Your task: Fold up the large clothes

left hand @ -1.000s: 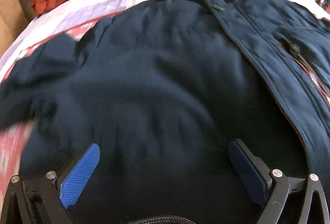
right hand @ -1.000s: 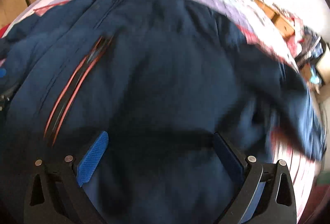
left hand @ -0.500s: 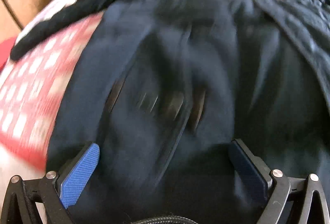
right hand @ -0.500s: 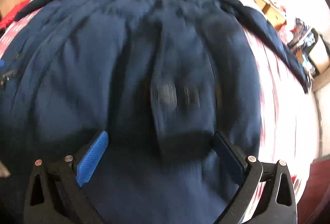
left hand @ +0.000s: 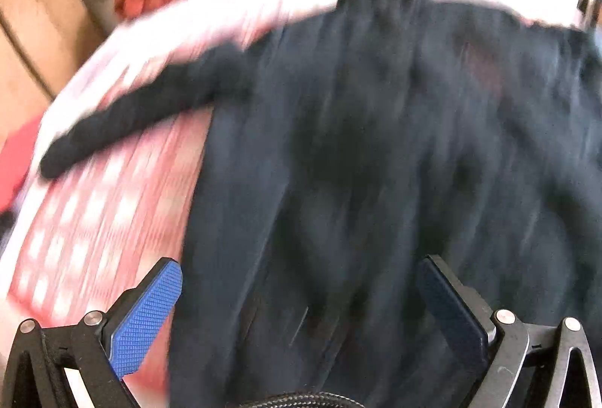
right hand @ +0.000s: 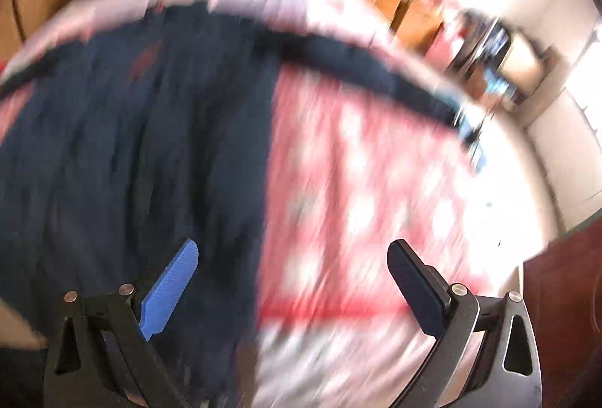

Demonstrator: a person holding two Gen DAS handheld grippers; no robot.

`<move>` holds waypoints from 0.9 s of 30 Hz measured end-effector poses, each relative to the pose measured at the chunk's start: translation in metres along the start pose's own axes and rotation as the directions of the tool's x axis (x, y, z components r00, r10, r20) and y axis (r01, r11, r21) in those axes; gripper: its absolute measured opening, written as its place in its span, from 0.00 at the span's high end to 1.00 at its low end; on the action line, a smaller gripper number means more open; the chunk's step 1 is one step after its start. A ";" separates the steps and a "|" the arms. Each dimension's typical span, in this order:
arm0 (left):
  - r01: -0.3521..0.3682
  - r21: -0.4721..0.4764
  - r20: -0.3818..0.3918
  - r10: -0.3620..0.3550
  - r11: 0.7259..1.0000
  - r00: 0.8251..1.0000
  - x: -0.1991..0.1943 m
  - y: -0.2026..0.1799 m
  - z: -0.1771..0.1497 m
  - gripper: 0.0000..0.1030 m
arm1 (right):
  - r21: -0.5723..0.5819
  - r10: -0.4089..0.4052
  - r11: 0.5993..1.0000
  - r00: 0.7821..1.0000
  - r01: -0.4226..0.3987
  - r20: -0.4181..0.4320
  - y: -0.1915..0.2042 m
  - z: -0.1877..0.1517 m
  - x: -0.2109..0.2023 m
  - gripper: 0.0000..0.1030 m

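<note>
Left gripper (left hand: 301, 299): jaws spread wide, nothing between the blue pads (left hand: 145, 321), fingers pointing forward and down. Right gripper (right hand: 293, 287): likewise spread wide, nothing gripped, one blue pad (right hand: 169, 289) lit, the other finger dark. Both views motion-blurred.

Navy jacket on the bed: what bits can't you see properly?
- Left wrist view: navy jacket front details, smeared by motion blur; its hem is cut off by the bottom edge.
- Right wrist view: sleeve cuff, blurred.
- Both views: bedspread pattern, blurred.
</note>
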State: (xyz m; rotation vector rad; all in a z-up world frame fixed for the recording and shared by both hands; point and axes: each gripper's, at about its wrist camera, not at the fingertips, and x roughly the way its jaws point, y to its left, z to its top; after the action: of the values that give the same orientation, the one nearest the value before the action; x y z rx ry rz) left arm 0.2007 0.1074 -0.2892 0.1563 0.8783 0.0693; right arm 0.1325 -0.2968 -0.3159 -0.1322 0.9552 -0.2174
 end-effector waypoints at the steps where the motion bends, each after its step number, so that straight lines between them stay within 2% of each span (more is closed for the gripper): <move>1: 0.018 -0.013 0.032 -0.017 1.000 0.999 0.002 -0.009 0.024 0.00 | 0.004 -0.008 1.000 0.999 0.008 0.047 -0.011 0.022 -0.005 0.00; 2: 0.039 -0.032 0.067 -0.037 0.999 0.997 0.006 -0.023 0.056 0.00 | 0.003 -0.026 1.000 0.993 0.026 0.114 -0.031 0.055 -0.010 0.00; 6: 0.140 -0.101 0.154 -0.123 0.985 0.980 0.039 -0.089 0.164 0.00 | 0.048 -0.098 0.995 0.964 0.089 0.248 -0.090 0.136 -0.009 0.00; 8: 0.160 -0.096 0.173 -0.142 0.982 0.975 0.061 -0.131 0.197 0.00 | 0.102 -0.114 0.991 0.954 0.089 0.278 -0.119 0.164 0.002 0.00; 10: 0.173 -0.055 0.159 -0.162 0.983 0.974 0.088 -0.182 0.218 0.00 | 0.138 -0.141 0.985 0.946 0.105 0.291 -0.144 0.182 0.021 0.00; 14: 0.164 0.047 0.071 -0.167 0.985 0.983 0.148 -0.279 0.237 0.00 | 0.167 -0.135 0.981 0.963 0.097 0.235 -0.172 0.188 0.082 0.00; 16: 0.153 0.066 0.011 -0.154 0.986 0.988 0.175 -0.311 0.240 0.00 | 0.203 -0.103 0.977 0.977 0.065 0.186 -0.186 0.176 0.110 0.00; 17: 0.127 0.091 -0.019 -0.125 0.988 0.992 0.193 -0.327 0.238 0.00 | 0.217 -0.095 0.974 0.981 0.057 0.168 -0.188 0.172 0.123 0.00; 20: 0.064 0.097 -0.110 -0.053 0.993 0.993 0.238 -0.347 0.236 0.00 | 0.299 -0.079 0.953 0.992 0.047 0.097 -0.202 0.153 0.162 0.00; 22: 0.062 0.056 -0.200 -0.050 0.997 0.978 0.269 -0.345 0.229 0.00 | 0.350 -0.096 0.934 0.995 0.077 0.037 -0.218 0.140 0.188 0.00; 23: 0.086 -0.002 -0.205 -0.085 0.996 0.975 0.277 -0.338 0.224 0.00 | 0.365 -0.099 0.927 0.995 0.086 0.017 -0.224 0.136 0.197 0.00; 24: 0.086 -0.008 -0.173 -0.086 0.996 0.981 0.275 -0.336 0.220 0.00 | 0.402 -0.092 0.912 0.996 0.085 -0.001 -0.235 0.131 0.209 0.00; 27: 0.055 0.053 -0.109 -0.049 0.997 0.993 0.267 -0.344 0.212 0.00 | 0.521 -0.068 0.850 0.997 0.079 -0.041 -0.274 0.117 0.242 0.00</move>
State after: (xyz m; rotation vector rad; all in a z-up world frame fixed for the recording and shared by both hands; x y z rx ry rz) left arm 0.5331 -0.2211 -0.4152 0.1836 0.9919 0.0046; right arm 0.3294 -0.6195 -0.3842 0.3394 0.8815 -0.5442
